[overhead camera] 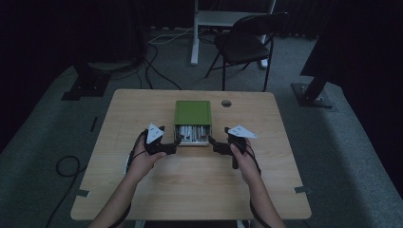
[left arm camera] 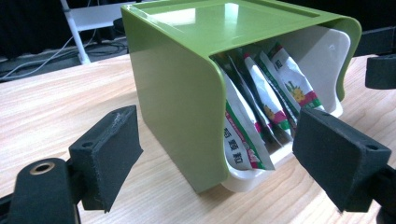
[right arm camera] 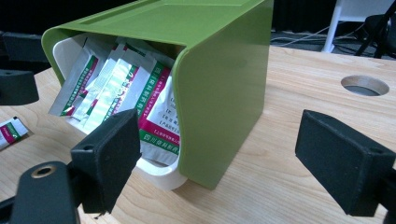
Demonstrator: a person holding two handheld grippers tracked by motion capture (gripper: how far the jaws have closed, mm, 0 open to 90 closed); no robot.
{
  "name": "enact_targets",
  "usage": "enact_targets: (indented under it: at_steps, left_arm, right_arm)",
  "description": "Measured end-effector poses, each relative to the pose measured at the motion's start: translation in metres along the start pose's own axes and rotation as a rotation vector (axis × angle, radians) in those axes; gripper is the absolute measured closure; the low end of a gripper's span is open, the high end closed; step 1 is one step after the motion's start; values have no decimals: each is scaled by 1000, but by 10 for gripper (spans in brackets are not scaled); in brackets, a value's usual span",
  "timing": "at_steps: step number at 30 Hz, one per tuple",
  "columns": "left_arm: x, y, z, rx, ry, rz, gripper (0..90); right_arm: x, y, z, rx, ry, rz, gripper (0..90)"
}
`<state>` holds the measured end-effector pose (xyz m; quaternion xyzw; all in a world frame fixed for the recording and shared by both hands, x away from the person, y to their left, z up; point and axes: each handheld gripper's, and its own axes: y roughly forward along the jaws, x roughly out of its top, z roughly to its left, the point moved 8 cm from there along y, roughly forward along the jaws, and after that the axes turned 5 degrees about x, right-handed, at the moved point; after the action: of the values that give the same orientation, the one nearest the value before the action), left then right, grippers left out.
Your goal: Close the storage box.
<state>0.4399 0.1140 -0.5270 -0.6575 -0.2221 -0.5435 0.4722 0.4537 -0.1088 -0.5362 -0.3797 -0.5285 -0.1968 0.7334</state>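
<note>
Green box (overhead camera: 192, 112) sits centre of table (overhead camera: 142, 190), long axis running top-bottom in the high view, open mouth toward the person, sachets (left arm camera: 261, 100) upright inside. Cable hole (overhead camera: 226, 103) just upper right of it. One loose sachet (right arm camera: 10, 130) at left edge. Left gripper (overhead camera: 175, 140) and right gripper (overhead camera: 211, 141) flank the mouth, jaws wide, empty.

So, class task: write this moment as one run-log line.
left gripper: open, at green box left corner | right gripper: open, at right corner | sachets: inside box | held: nothing
</note>
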Motion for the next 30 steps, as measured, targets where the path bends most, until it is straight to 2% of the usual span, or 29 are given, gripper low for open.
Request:
enact_targets:
  at_steps: [4, 5, 11, 14, 22, 27, 30]
  left_arm:
    - [-4, -5, -2, -8, -32, 7, 158]
    - [-7, -7, -2, 0, -41, 5, 158]
    - [-11, -10, -5, -6, -29, 5, 158]
    - [-20, -14, -10, -9, -21, 20, 158]
    - [-30, -21, -23, -38, -8, 36, 157]
    - [-32, -24, -23, -36, -18, 30, 157]
    - [-39, -30, -25, -41, -16, 47, 157]
  right_arm:
    - [-2, -4, 0, -1, -7, 8, 139]
    - [-5, -7, -1, -5, -12, 14, 139]
    - [-13, -15, -4, -16, -7, 27, 139]
    - [-22, -21, -7, -22, -5, 44, 139]
    - [-39, -35, -12, -39, -20, 84, 139]
    - [-45, -43, -15, -48, -16, 90, 140]
    - [-49, -52, -17, -58, -12, 94, 139]
